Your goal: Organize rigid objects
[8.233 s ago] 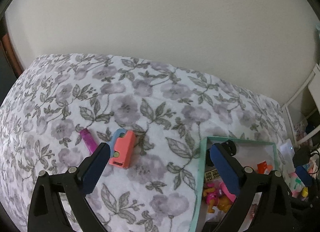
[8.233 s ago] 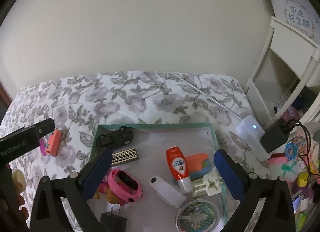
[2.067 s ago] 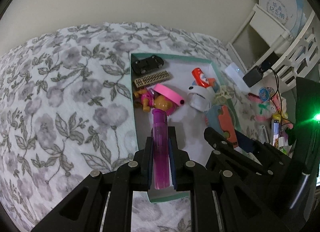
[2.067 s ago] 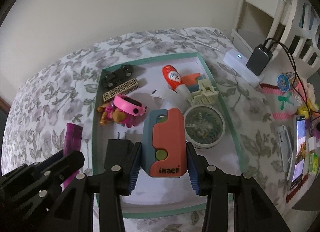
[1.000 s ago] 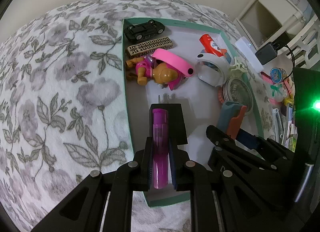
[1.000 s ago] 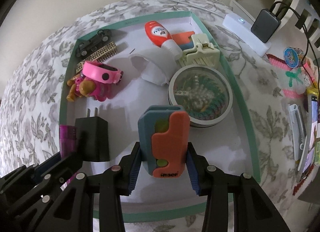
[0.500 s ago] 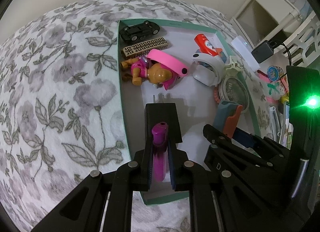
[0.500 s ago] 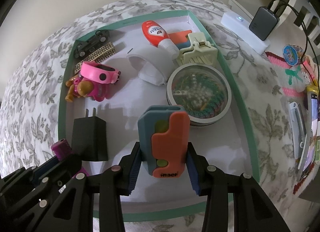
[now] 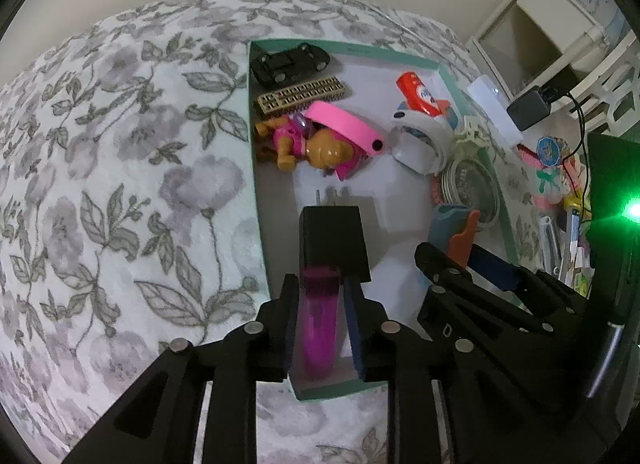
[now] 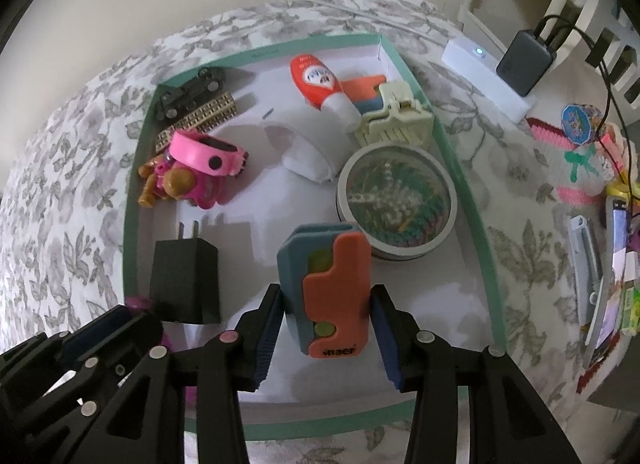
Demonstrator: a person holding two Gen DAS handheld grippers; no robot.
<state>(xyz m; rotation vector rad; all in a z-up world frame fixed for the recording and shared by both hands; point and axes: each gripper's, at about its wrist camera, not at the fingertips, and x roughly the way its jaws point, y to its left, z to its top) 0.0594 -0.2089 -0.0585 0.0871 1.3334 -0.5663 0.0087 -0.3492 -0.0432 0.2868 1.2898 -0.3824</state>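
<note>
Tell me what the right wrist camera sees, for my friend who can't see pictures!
The right gripper is opening around an orange and blue gadget over a teal-rimmed box on a flowery cloth. Inside lie a black charger plug, a puppy toy, a pink watch and a round tin.

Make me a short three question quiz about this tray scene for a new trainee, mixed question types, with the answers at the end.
1. True or false: the black wall charger block lies inside the green-rimmed white tray.
2. Which object is between the jaws of the right hand-held gripper? A) round clear-lidded tin B) orange and blue plastic gadget C) black toy car
3. Fill in: the slim magenta plastic tube sits between the jaws of the ____ hand-held gripper.

Key: 1 true; 2 B; 3 left.
</note>
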